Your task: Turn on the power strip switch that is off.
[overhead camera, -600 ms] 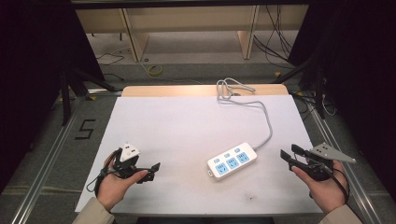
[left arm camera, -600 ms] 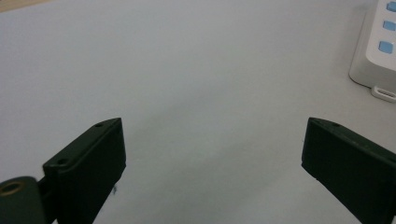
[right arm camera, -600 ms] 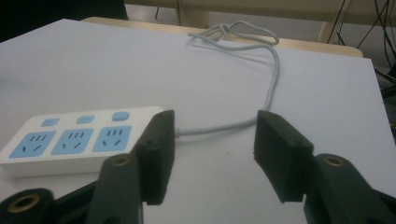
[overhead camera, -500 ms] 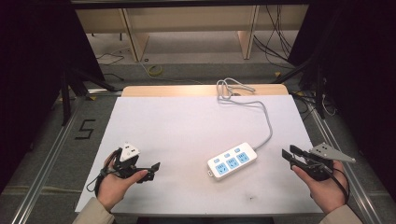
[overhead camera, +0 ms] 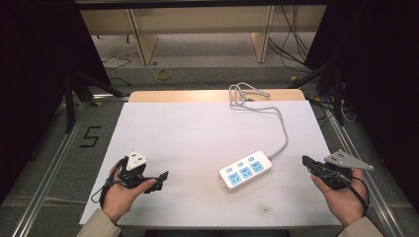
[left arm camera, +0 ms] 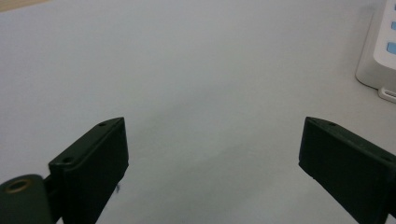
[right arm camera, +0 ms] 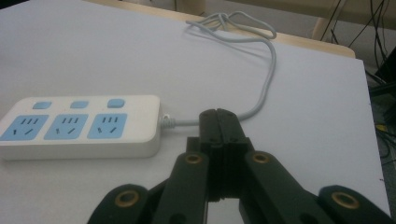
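Observation:
A white power strip (overhead camera: 245, 169) with three blue sockets and three blue switches lies near the table's front middle, and its grey cord (overhead camera: 282, 129) runs back to a coil at the far edge. My left gripper (overhead camera: 159, 180) is held low at the front left, open and empty, its jaws pointing right toward the strip. In the left gripper view the jaws (left arm camera: 212, 135) stand wide apart over bare table, with the strip's end (left arm camera: 380, 51) at the right edge. My right gripper (overhead camera: 307, 162) sits at the front right, shut on nothing. Its tips (right arm camera: 219, 116) lie just right of the strip (right arm camera: 79, 126), close to the cord (right arm camera: 268, 79).
The white table top (overhead camera: 197, 133) has a wooden strip along its far edge (overhead camera: 178, 95). Wooden shelving legs and loose cables stand on the floor beyond. Metal rails run along both sides of the table.

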`<state>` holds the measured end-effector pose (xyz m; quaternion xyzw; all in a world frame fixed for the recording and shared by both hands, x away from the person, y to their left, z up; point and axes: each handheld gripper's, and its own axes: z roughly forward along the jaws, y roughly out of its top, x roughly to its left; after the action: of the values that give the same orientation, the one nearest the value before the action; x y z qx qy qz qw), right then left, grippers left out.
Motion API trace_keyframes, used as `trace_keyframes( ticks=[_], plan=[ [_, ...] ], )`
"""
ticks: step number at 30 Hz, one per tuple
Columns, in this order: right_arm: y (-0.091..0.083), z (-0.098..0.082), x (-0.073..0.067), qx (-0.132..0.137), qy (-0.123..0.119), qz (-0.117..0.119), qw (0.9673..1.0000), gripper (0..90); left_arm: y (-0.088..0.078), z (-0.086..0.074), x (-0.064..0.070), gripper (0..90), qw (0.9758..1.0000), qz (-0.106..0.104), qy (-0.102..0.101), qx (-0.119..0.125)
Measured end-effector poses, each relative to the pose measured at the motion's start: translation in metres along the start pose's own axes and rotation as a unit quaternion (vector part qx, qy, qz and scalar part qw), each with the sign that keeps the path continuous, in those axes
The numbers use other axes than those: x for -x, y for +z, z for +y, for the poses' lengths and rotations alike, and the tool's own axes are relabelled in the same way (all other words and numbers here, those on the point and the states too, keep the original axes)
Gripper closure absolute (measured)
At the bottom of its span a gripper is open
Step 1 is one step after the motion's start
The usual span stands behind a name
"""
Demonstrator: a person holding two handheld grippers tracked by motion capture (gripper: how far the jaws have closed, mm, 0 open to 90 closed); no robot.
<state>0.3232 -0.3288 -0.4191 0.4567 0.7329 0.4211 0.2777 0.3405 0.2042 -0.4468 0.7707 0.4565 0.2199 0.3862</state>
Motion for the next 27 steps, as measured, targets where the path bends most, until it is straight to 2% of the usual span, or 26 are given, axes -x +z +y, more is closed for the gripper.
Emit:
trace_keyframes(
  ticks=[18,27],
  plan=[
    [0.007,0.013,-0.006,-0.022,-0.015,0.018,0.9995,90.0,0.0,0.0,-0.001,8.4,1.0,0.003,0.001,-0.002],
    [0.01,0.016,-0.008,-0.033,-0.014,0.027,0.999,90.0,0.0,0.0,-0.001,8.7,1.0,0.003,0.002,-0.003]
  ],
)
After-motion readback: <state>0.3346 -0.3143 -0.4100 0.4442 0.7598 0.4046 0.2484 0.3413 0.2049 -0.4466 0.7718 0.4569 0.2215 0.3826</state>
